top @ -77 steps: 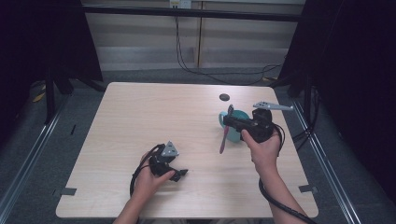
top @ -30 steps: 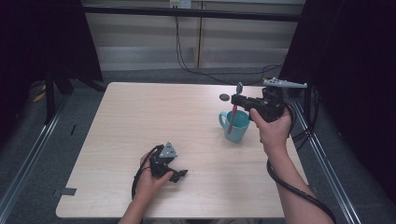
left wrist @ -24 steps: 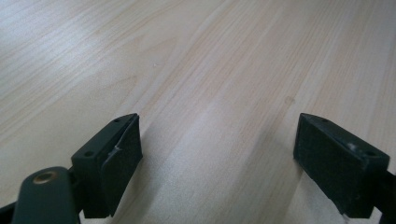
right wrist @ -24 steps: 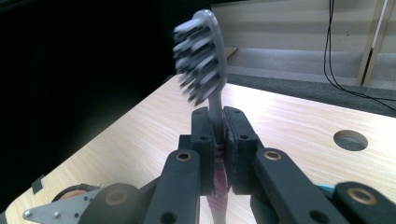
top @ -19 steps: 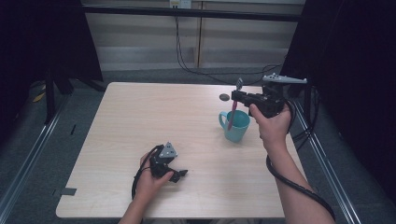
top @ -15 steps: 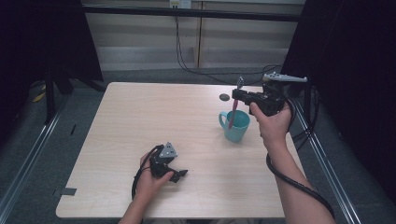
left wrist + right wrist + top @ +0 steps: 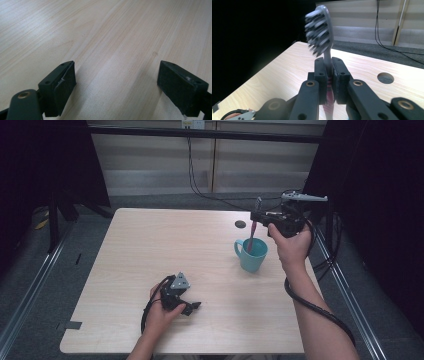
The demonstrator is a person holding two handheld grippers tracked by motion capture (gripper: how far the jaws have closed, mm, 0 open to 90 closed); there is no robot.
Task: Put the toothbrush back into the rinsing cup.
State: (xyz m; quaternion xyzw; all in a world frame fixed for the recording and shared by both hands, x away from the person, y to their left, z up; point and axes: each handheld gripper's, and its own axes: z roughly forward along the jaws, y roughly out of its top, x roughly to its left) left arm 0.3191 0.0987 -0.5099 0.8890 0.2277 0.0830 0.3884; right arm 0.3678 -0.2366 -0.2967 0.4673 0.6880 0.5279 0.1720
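My right gripper (image 7: 256, 218) is shut on a toothbrush (image 7: 253, 226) with a grey head and a pink handle, held upright above the teal mug (image 7: 252, 255) at the table's right. The handle's lower end dips inside the mug. In the right gripper view the right gripper (image 7: 329, 72) clamps the neck of the toothbrush (image 7: 320, 31), bristles facing left. My left gripper (image 7: 192, 307) rests on the wooden table (image 7: 150, 250) near the front edge. The left gripper (image 7: 116, 82) stands open, with bare wood between its jaws.
A round cable hole (image 7: 240, 224) lies in the tabletop just behind the mug, also seen as the hole (image 7: 385, 78) in the right gripper view. Dark curtains and metal frame rails flank the table. Cables trail from both grippers.
The right gripper has gone from level beside the mug to above it, turning the toothbrush upright. Over the last second it has barely shifted. The left hand stayed put.
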